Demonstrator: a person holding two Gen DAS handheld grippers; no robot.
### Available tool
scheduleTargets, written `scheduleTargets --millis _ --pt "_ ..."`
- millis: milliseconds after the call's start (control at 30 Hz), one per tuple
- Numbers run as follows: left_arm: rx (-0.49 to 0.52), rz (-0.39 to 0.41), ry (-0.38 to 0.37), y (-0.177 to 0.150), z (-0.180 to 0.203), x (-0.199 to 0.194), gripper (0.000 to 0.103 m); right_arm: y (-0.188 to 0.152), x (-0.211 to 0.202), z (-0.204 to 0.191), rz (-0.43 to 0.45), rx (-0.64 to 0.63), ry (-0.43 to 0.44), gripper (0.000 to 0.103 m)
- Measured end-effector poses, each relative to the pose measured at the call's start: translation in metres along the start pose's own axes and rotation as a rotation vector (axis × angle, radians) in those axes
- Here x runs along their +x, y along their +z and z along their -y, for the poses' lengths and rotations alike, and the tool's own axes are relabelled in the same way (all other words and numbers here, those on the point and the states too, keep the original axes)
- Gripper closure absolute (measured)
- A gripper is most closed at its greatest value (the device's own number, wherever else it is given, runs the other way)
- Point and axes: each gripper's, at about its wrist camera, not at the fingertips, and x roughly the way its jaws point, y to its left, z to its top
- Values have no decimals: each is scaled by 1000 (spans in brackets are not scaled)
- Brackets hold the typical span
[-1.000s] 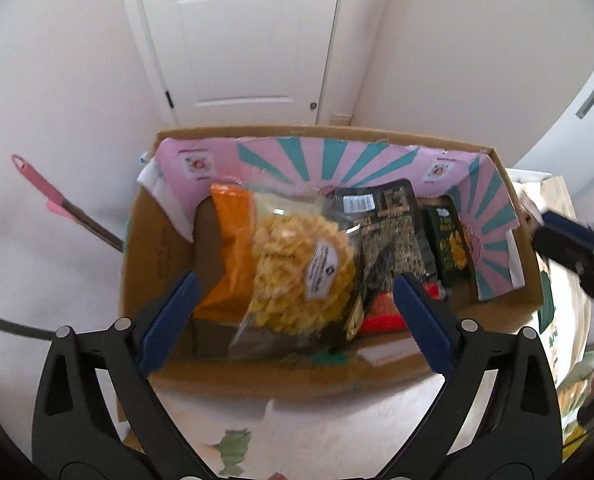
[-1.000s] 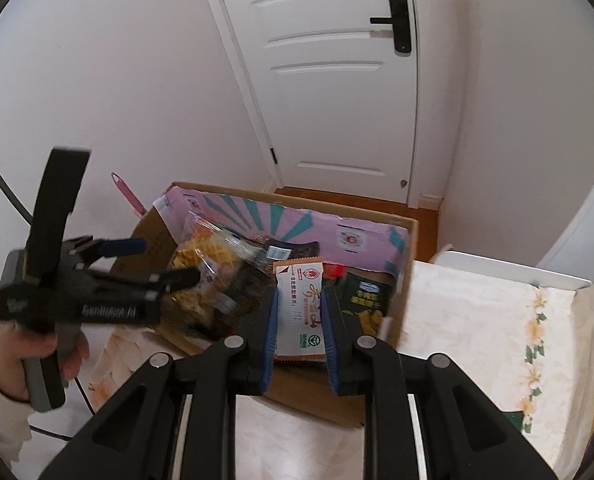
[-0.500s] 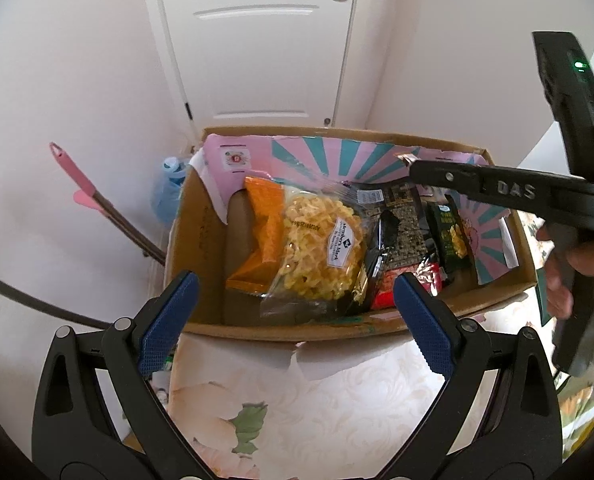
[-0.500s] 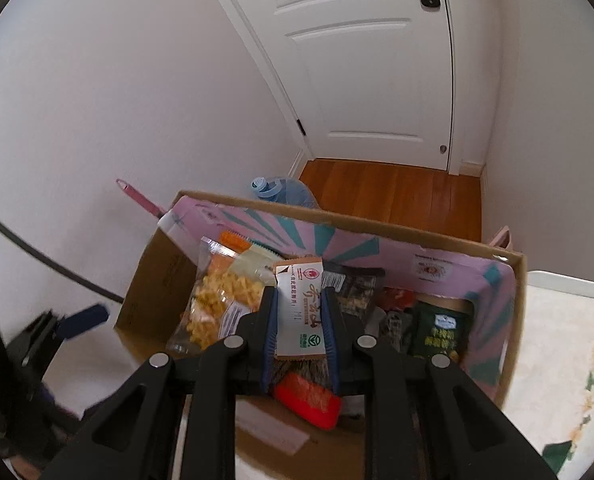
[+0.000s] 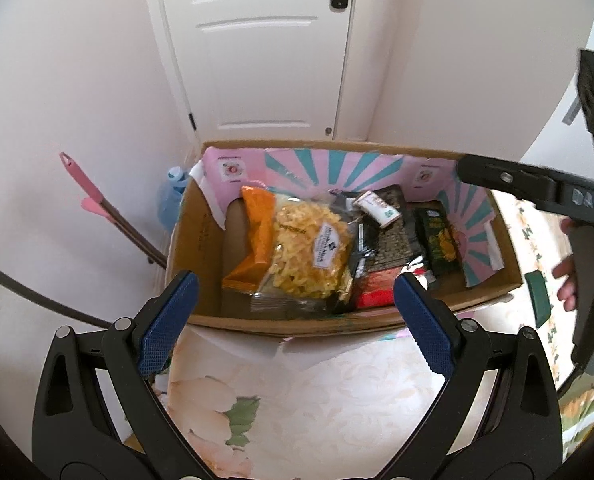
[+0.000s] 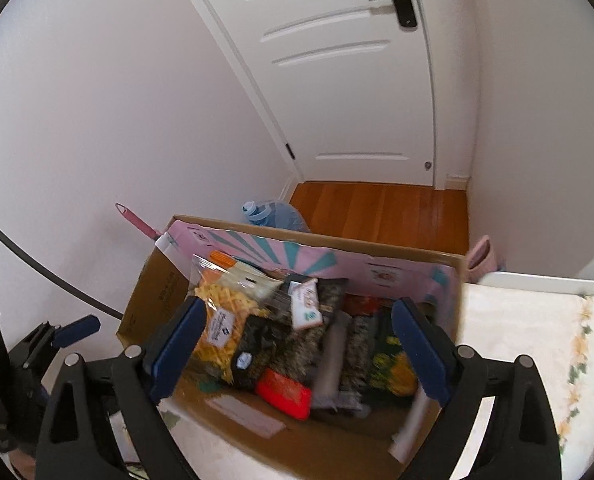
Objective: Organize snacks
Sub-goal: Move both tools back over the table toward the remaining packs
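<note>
The left gripper (image 5: 295, 320) is hanging just in front of the cardboard box (image 5: 201, 224), its blue fingers spread wide with nothing between them. The right gripper (image 6: 297, 348) is over the box, and its jaws are opening with nothing pinched. Inside the box, a small white snack packet (image 5: 378, 210) is lying on top of the dark bags, beside the yellow snack bag (image 5: 309, 254). Behind the box a white door (image 5: 265, 48) is standing shut.
</note>
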Motion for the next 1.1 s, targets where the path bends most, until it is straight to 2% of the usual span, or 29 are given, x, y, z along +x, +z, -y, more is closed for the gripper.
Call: scheduleTargets --millis 100,167,300,500,700,933,1100 --pt "0 19 5 0 12 -13 5 -7 -28 9 20 -15 -28 11" --pt "-1 33 4 -1 21 -21 5 -13 -46 17 33 -36 -41 0" --pt "-5 57 13 -7 47 -35 5 -28 -85 41 82 -32 -55 0" --pt "-39 62 24 -28 108 -46 5 -55 -135 90 109 -40 -111 0" --pt "-46 48 -15 -55 183 -45 5 -85 -169 129 104 -108 -155 0" --pt "113 -4 -66 -98 271 -15 6 -120 -181 171 32 -160 -140 0" --pt "255 -48 -135 -120 305 12 14 -141 -185 197 1 -150 -134 0"
